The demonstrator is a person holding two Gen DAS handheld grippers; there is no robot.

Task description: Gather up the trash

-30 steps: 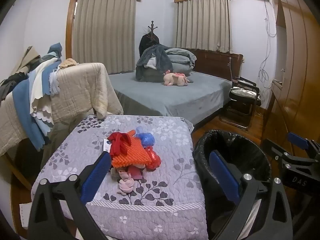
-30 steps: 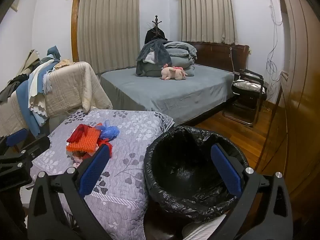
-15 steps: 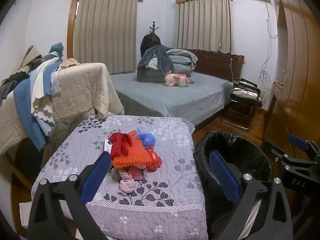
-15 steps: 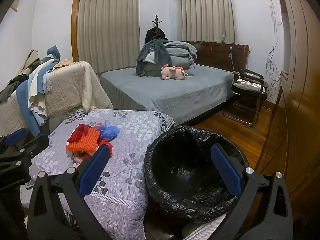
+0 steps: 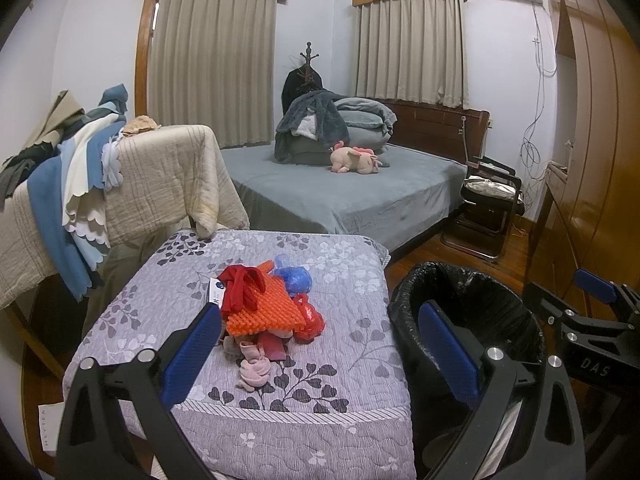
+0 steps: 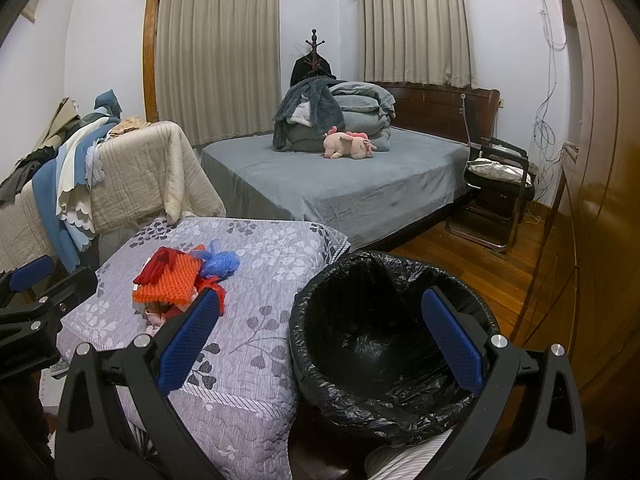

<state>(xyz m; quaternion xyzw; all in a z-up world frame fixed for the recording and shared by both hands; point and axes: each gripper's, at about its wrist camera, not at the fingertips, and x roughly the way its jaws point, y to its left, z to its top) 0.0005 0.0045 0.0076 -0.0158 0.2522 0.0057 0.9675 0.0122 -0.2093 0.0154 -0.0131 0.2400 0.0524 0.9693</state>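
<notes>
A loose trash pile [image 5: 268,314] is heaped mid-tabletop [image 5: 344,280], its long axis judged to run from the near pink scrap toward the far blue bag. Several tangled pieces could be dragged off together if only one is pinched. The lined bin [image 6: 384,344] stands just beside. Both the left hand-held gripper [image 5: 320,350] and right hand-held gripper [image 6: 320,340] are held apart, empty.

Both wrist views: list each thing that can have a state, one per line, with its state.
Left gripper: open, holding nothing.
Right gripper: open, holding nothing.
Bin: upright, lined with a black bag, looks empty.
Trash pile: heaped on the quilt, untouched.
Quilt: spread flat.
Curtains: drawn shut.
Plush toy: lying on the bed.
Bedding: stacked on the bed.
</notes>
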